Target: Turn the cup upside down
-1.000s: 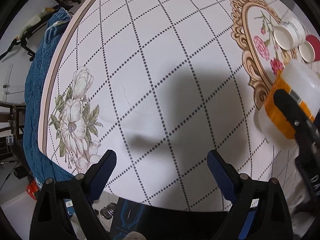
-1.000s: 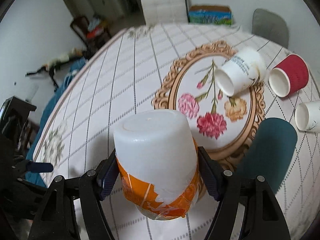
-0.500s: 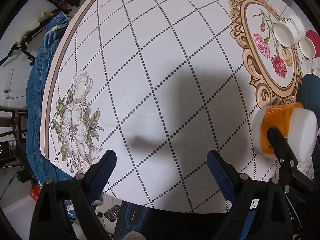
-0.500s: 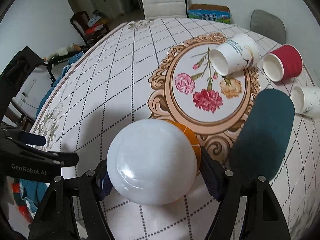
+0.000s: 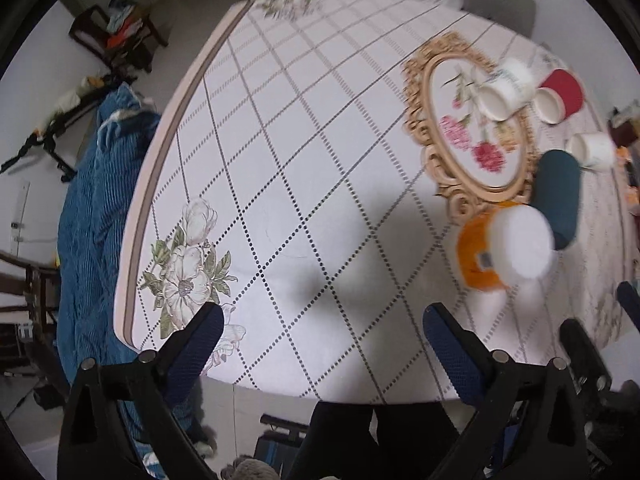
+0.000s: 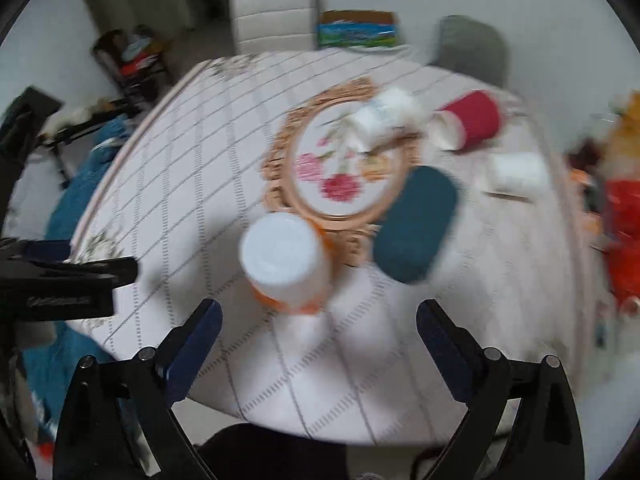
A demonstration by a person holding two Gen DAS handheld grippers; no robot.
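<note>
White cup [image 6: 282, 256] with orange band; red cup [image 6: 472, 120]; apparently teal cup [image 6: 416, 224].

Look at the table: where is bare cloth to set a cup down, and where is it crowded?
Bare: the checked cloth between the white flower print and the gold frame print. Crowded: by that frame, the orange-banded cup, teal cup, red cup and two white cups.

Left gripper [image 5: 322, 330]: black angular plastic arms, dark blue textured pads [image 5: 196, 344], silver round screws. Right gripper [image 6: 318, 326]: same build, blue pads [image 6: 192, 340], motion-blurred, white lettering unreadable.
</note>
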